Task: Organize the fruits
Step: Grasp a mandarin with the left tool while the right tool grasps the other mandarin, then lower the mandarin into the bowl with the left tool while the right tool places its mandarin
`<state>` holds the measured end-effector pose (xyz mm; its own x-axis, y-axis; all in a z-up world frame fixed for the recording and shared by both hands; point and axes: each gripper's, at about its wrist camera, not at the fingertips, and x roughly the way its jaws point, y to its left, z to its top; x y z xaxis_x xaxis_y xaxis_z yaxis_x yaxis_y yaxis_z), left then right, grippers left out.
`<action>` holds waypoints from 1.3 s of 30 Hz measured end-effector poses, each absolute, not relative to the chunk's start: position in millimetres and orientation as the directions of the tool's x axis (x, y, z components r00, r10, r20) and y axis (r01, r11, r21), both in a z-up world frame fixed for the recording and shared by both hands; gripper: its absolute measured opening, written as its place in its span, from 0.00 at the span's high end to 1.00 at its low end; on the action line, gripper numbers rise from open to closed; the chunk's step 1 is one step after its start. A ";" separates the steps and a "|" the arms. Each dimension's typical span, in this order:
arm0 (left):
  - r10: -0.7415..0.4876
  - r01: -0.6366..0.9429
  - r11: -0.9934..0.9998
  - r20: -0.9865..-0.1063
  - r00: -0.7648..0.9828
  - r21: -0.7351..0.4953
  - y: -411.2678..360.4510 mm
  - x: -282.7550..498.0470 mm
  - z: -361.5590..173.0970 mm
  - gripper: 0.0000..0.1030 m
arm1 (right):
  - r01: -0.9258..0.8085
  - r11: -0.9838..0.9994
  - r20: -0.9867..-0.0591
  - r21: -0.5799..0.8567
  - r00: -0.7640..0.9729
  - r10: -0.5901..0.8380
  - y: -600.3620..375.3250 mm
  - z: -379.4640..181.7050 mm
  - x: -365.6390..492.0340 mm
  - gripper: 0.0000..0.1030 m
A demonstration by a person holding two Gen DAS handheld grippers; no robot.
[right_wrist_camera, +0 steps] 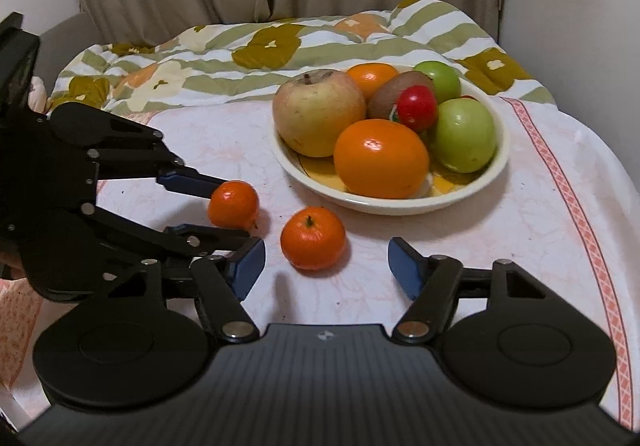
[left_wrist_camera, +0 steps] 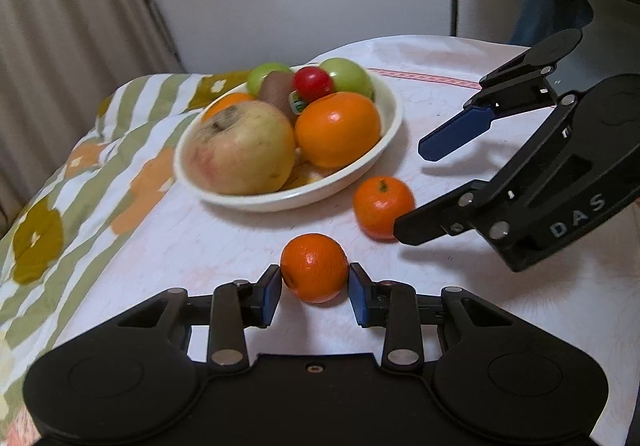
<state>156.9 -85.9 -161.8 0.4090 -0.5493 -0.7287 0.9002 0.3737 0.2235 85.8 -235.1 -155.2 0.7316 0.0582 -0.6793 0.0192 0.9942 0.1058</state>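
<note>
A cream bowl [left_wrist_camera: 390,126] [right_wrist_camera: 400,202] holds a large apple [left_wrist_camera: 242,148], a big orange [left_wrist_camera: 338,128], green apples, a kiwi and a red fruit. Two mandarins lie on the cloth in front of it. My left gripper [left_wrist_camera: 315,286] [right_wrist_camera: 230,212] is shut on the nearer mandarin [left_wrist_camera: 314,266] [right_wrist_camera: 233,204], both blue pads touching its sides. The second mandarin [left_wrist_camera: 382,206] [right_wrist_camera: 313,237] lies free. My right gripper [right_wrist_camera: 326,266] [left_wrist_camera: 410,194] is open, its jaws wide apart just short of that second mandarin.
The table carries a pale pink cloth [right_wrist_camera: 540,206] with a red patterned border. A striped, flowered quilt [right_wrist_camera: 280,42] lies bunched behind and left of the bowl. Curtains and a wall stand behind.
</note>
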 end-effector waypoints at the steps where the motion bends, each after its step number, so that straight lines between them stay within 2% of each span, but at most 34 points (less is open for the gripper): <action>1: -0.545 0.896 0.386 -0.729 0.414 0.220 -83.5 156.8 -161.6 0.62 | 0.015 0.994 -0.678 0.105 0.733 0.060 -233.5 -156.0 87.6 0.20; 9: -0.522 0.871 0.444 -0.729 0.442 0.211 -72.6 150.5 -159.3 0.62 | -0.009 0.995 -0.686 0.104 0.724 0.078 -226.4 -163.0 102.5 0.30; 13: -0.516 0.857 0.471 -0.723 0.459 0.208 -70.3 146.7 -153.8 0.62 | -0.008 0.996 -0.699 0.087 0.712 0.067 -224.6 -165.6 105.8 0.47; 27: -0.486 0.792 0.581 -0.700 0.523 0.188 -72.4 129.0 -111.4 0.62 | -0.019 0.996 -0.676 0.085 0.733 0.072 -239.0 -121.8 80.8 0.48; 39: -0.447 0.717 0.678 -0.683 0.578 0.163 -110.5 126.1 -86.7 0.62 | -0.013 0.997 -0.659 0.074 0.750 0.058 -284.9 -82.7 72.7 0.48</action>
<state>126.1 -110.5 -86.7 0.5781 -0.4465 -0.6829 0.7165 0.6782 0.1631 72.7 -284.9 -82.7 0.7497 0.0585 -0.6591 -0.0131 0.9972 0.0736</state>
